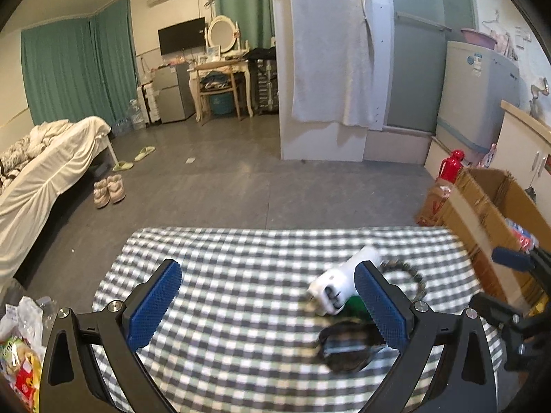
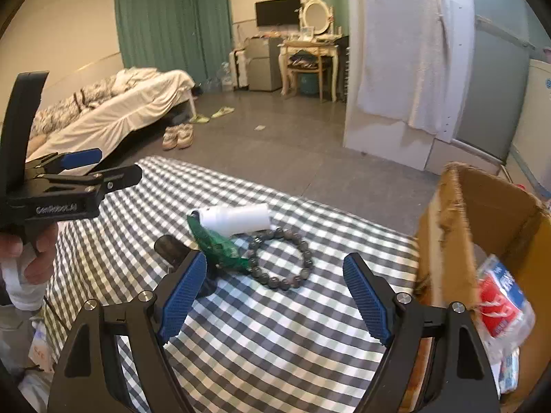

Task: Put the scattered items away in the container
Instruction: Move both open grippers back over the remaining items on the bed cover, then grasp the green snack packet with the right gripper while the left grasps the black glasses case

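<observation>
Cardboard box at right edge of frame, red-and-white packet already inside. Left on checkered cloth, frame centre: white tube, green wrapper, bead bracelet, dark round item, blurred, identity unclear. Right gripper jaws wide, empty. Left gripper jaws wide, empty. Box bottom cut off.

Both tools share one build. The left gripper has black, angular arms with triangular cut-outs, silver round screw heads at the joints, and blue pads textured with a fine diamond grid. The right gripper matches it. Seen from the side, the left tool's black body carries small white lettering, and the hand on it shows a white cuff below.
</observation>
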A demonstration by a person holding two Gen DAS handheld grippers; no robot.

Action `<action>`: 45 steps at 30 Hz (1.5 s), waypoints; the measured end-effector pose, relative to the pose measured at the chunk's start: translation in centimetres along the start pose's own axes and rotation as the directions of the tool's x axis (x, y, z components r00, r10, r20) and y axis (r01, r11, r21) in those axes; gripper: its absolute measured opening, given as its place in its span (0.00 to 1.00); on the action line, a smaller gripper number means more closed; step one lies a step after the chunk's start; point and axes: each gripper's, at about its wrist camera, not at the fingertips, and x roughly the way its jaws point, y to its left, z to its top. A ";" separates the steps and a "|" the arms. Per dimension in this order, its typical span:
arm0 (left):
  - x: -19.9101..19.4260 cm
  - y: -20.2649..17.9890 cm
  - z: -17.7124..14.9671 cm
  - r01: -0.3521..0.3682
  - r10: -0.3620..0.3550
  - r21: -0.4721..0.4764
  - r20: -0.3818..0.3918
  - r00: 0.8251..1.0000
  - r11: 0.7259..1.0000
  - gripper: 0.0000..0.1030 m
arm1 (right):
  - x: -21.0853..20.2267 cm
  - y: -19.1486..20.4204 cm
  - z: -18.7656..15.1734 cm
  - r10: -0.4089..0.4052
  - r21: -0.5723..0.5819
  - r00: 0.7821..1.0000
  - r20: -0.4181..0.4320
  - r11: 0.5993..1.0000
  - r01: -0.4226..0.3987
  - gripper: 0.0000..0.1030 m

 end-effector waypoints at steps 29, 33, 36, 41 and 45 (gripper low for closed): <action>5.6 -1.1 -6.3 0.134 -0.127 0.007 -0.263 0.956 0.991 1.00 | 7.4 2.0 -0.3 0.103 -0.066 0.988 -0.114 0.992 -0.112 0.43; 6.4 -1.4 -7.7 0.130 -0.119 0.015 -0.303 0.945 0.991 1.00 | 7.6 2.1 -0.6 0.126 -0.080 0.985 -0.122 0.987 -0.136 0.32; 6.5 -1.6 -7.8 0.139 -0.131 0.007 -0.298 0.945 0.990 1.00 | 7.8 2.4 -0.8 0.125 -0.088 0.984 -0.130 0.987 -0.137 0.28; 6.6 -2.0 -7.9 0.154 -0.145 0.008 -0.294 0.945 0.988 0.74 | 8.0 2.6 -0.9 0.133 -0.097 0.983 -0.127 0.985 -0.145 0.26; 6.6 -2.2 -7.9 0.164 -0.157 -0.002 -0.289 0.944 0.986 0.43 | 8.2 2.7 -0.8 0.121 -0.102 0.986 -0.115 0.986 -0.132 0.26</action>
